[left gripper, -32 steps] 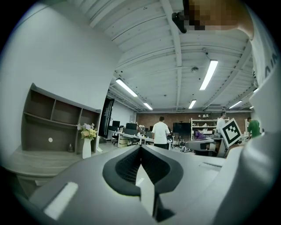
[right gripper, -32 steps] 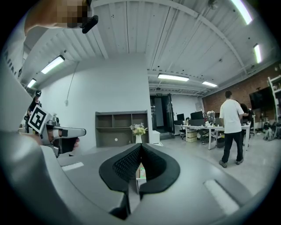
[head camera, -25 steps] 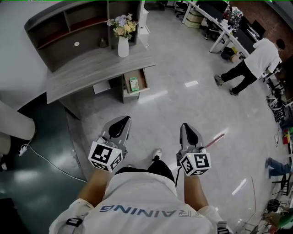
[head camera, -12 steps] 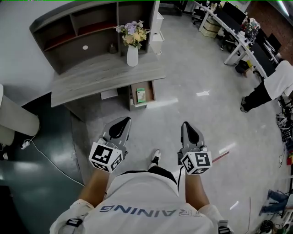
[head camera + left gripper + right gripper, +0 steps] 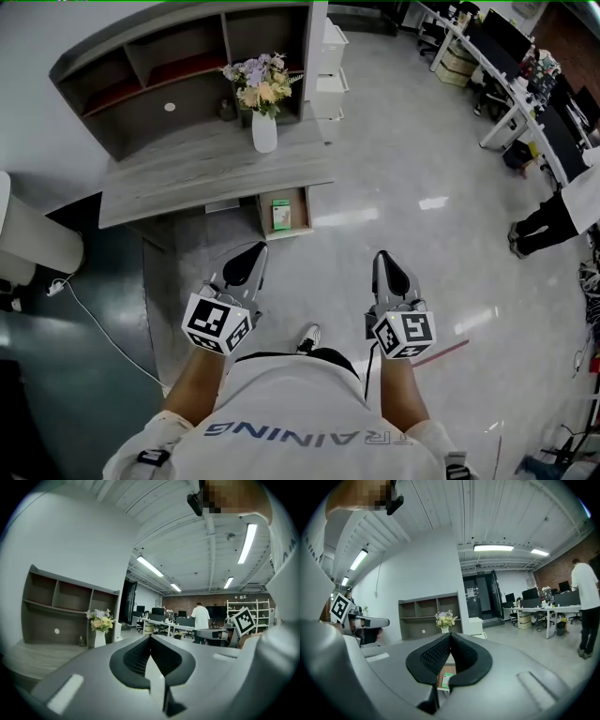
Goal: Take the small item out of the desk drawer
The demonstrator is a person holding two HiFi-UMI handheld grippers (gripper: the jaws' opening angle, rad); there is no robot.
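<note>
A grey desk (image 5: 206, 173) stands ahead of me. Its low drawer (image 5: 296, 223) is pulled open toward me, and a small green item (image 5: 280, 213) lies inside. In the right gripper view the green item (image 5: 445, 680) shows just below the jaw tips. My left gripper (image 5: 253, 251) and right gripper (image 5: 383, 257) are held side by side at waist height, well short of the drawer and apart from it. Both are shut with nothing between the jaws. The left gripper (image 5: 150, 637) points toward the desk's right end; the right gripper (image 5: 451, 634) points at the drawer.
A white vase of flowers (image 5: 263, 131) stands on the desk, with a grey shelf unit (image 5: 169, 75) behind and a white cabinet (image 5: 333, 66) beside it. A cable (image 5: 94, 319) runs over the dark floor at left. A person (image 5: 553, 220) stands far right near office desks (image 5: 506, 75).
The desk and open drawer have drifted toward the middle of the head view and come a little nearer. The standing person has slid to the right edge. Both grippers keep their pose.
</note>
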